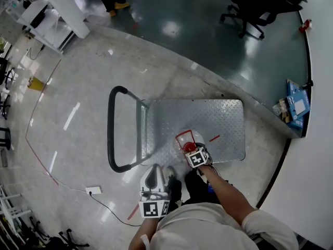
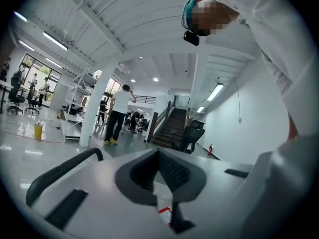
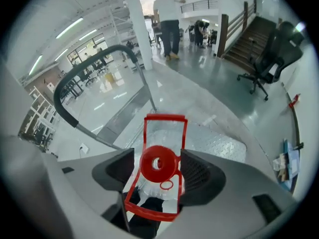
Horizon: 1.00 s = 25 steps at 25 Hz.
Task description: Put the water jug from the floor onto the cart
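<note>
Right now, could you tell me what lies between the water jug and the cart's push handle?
Only bare cart deck lies between water jug and push handle, seen in the head view.

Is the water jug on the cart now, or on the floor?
Over the cart: the water jug shows above its deck, held by the right gripper. Whether it touches the deck, cannot tell.

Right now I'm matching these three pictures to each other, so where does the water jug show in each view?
Head view: the water jug is just below centre, over the cart's near edge, at the right gripper.
Left gripper view: not in it.
Right gripper view: bottom centre, red cap between the jaws.
Shared landmark: the black office chair, top right in head view, right of centre in left gripper view, upper right in right gripper view.
</note>
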### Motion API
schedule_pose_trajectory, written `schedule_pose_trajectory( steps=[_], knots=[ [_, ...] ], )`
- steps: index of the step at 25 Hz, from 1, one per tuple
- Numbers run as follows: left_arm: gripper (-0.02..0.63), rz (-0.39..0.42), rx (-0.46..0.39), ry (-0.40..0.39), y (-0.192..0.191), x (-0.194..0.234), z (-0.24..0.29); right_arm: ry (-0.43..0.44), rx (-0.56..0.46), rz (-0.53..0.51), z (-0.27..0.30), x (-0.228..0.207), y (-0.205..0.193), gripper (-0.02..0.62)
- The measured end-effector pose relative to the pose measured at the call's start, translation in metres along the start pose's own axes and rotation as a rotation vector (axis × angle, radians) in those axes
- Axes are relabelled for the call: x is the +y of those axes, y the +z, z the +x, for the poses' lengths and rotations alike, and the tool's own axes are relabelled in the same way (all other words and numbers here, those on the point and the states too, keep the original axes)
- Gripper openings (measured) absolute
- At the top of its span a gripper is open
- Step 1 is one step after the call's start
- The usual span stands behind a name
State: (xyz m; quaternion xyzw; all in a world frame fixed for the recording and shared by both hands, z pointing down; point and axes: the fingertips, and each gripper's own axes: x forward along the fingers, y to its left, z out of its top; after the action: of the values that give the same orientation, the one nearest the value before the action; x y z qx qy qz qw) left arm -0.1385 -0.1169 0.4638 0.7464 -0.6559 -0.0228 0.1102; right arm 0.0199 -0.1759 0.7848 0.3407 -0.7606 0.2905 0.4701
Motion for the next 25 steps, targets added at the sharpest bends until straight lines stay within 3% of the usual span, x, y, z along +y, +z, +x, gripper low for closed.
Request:
schedule_pose_trajectory(
  steps=[2,3,5,8,11,13,18,25],
  knots=[
    [0.003,0.002,-0.010,-0.009,0.005,-0.005,0.000,-0.017,-0.111,-0.008,-0.032,0.002,0.020,0.277],
    [0.003,0.003,-0.017,-0.016,0.009,-0.008,0.000,-0.033,-0.183,-0.008,-0.054,0.002,0.031,0.224],
    [0.003,0.007,-0.035,-0.032,0.016,-0.013,0.001,-0.083,-0.354,-0.012,-0.104,0.000,0.055,0.057],
    [0.003,0.025,-0.066,-0.066,0.029,-0.027,0.002,-0.118,-0.640,-0.020,-0.198,0.001,0.085,0.019],
    [0.003,0.032,-0.102,-0.100,0.041,-0.040,-0.001,-0.073,-0.898,-0.073,-0.282,0.021,0.094,0.012],
    [0.003,0.024,-0.115,-0.114,0.042,-0.046,0.000,-0.072,-0.944,-0.081,-0.299,0.027,0.086,0.012],
    [0.003,0.008,-0.119,-0.137,0.041,-0.056,0.002,-0.109,-0.925,-0.029,-0.295,0.024,0.060,0.011],
    [0.003,0.002,-0.135,-0.122,0.046,-0.050,0.002,-0.110,-0.981,-0.024,-0.306,0.028,0.070,0.011]
  ],
)
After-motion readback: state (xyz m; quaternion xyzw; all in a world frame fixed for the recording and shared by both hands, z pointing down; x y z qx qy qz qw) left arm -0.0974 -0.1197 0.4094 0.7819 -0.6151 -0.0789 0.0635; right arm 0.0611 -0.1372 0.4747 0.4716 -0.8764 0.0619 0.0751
